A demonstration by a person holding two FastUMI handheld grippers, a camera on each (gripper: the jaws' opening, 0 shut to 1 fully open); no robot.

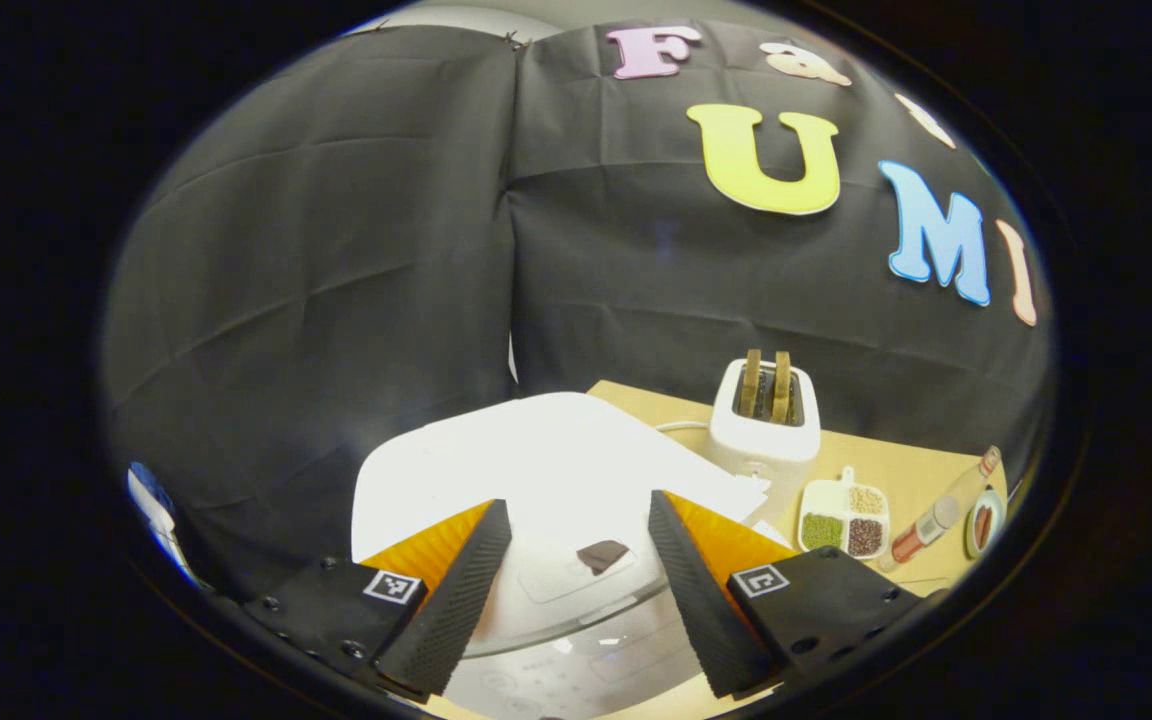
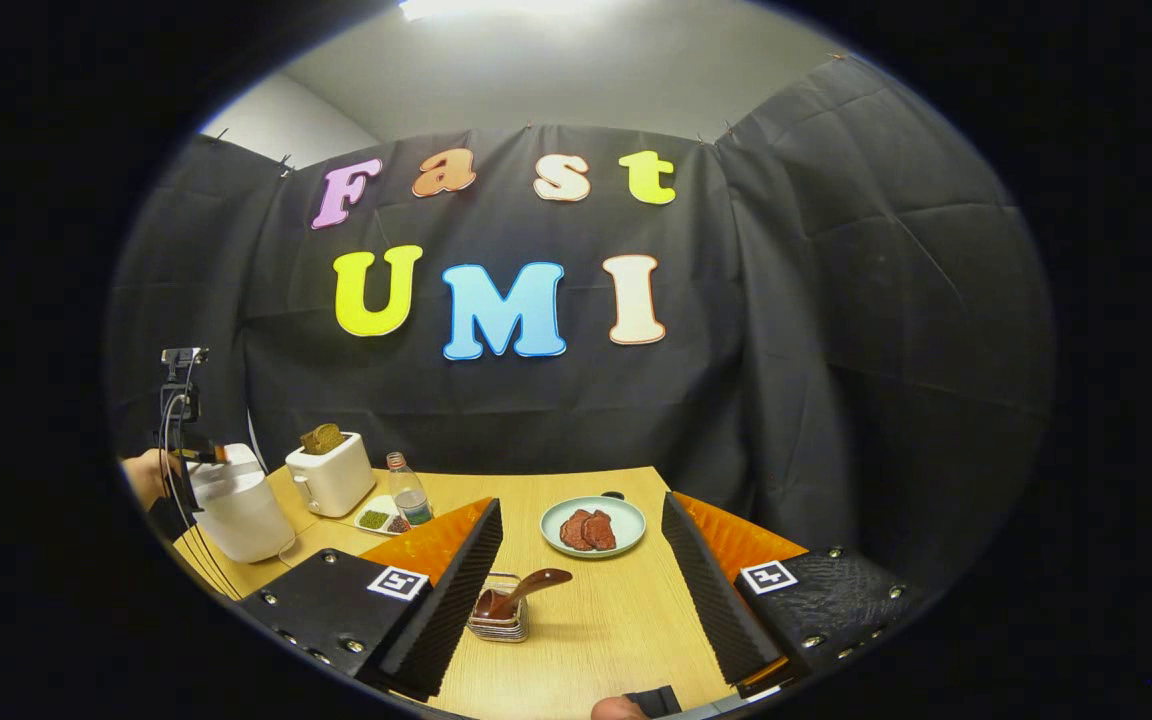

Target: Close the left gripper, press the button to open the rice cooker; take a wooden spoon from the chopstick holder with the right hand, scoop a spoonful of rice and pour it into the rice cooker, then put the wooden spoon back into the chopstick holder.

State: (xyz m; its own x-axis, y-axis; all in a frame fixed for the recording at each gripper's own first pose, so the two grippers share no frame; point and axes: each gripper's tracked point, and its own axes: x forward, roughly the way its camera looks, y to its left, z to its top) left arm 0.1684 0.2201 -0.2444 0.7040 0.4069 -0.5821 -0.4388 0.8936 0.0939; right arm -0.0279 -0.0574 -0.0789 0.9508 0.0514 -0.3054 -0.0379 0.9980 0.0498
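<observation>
Between my left hand-held gripper's (image 1: 576,590) parted fingers sits the rice cooker (image 1: 556,470), lid down, button unpressed. Right hand-held gripper (image 2: 581,590), also apart, faces the wooden spoon (image 2: 521,592) ahead.

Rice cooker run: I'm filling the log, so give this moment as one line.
stage: start | rice cooker: lid shut | left gripper: open above lid | right gripper: open, empty | wooden spoon: in holder
</observation>
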